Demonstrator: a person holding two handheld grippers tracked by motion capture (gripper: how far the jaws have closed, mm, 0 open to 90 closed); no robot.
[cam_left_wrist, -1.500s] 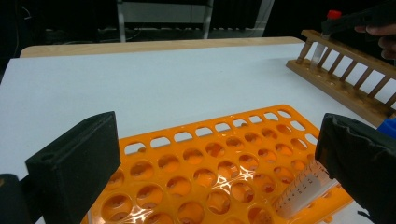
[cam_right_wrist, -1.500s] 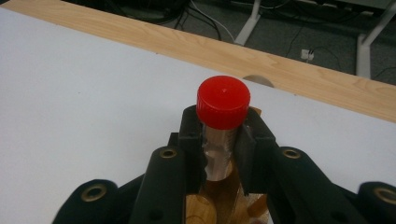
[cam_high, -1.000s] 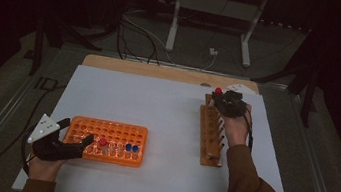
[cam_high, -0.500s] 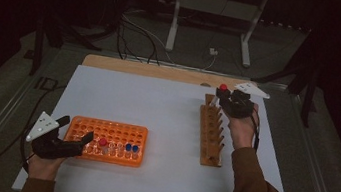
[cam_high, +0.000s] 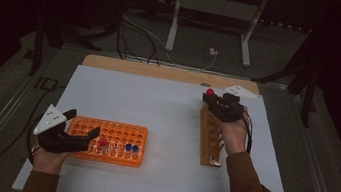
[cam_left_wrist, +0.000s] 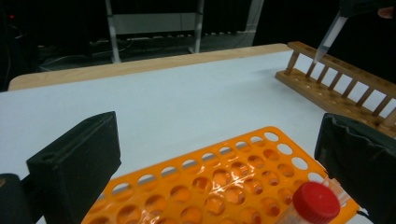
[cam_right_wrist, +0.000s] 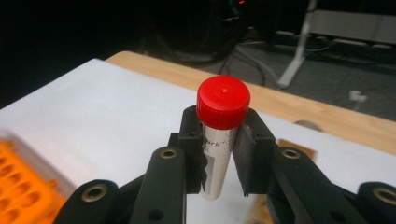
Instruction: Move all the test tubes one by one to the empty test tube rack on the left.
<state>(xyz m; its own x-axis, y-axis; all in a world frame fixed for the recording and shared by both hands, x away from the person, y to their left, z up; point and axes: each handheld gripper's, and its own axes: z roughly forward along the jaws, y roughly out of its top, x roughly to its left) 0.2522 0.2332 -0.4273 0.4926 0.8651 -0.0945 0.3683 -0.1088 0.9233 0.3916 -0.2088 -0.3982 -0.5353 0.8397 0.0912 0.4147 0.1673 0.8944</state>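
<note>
The right gripper (cam_high: 214, 102) has its jaws clamped on a red-capped tube (cam_right_wrist: 220, 135), held upright just below the cap, over the far end of the wooden rack (cam_high: 211, 134) at about two o'clock on the white table (cam_high: 157, 104). In the left gripper view the tube's tapered tip hangs just above the rack's top rail, not yet seated in a hole, so I'd judge the step in hand is carrying a tube from the orange rack (cam_high: 118, 131) across to the wooden one. Next, I reckon, the tip has to be lined up over a hole and lowered straight, since a slanted entry could catch the rail. The left gripper (cam_high: 83, 136) stands wide open at about seven o'clock, its jaws either side of another red-capped tube (cam_left_wrist: 315, 203) standing in the orange rack's near rows, gripping nothing; blue-capped tubes (cam_high: 132, 147) stand just to its right. There is broad bare table between the two racks. The wooden rack's far end sits near the table's back edge, with less room there.
</note>
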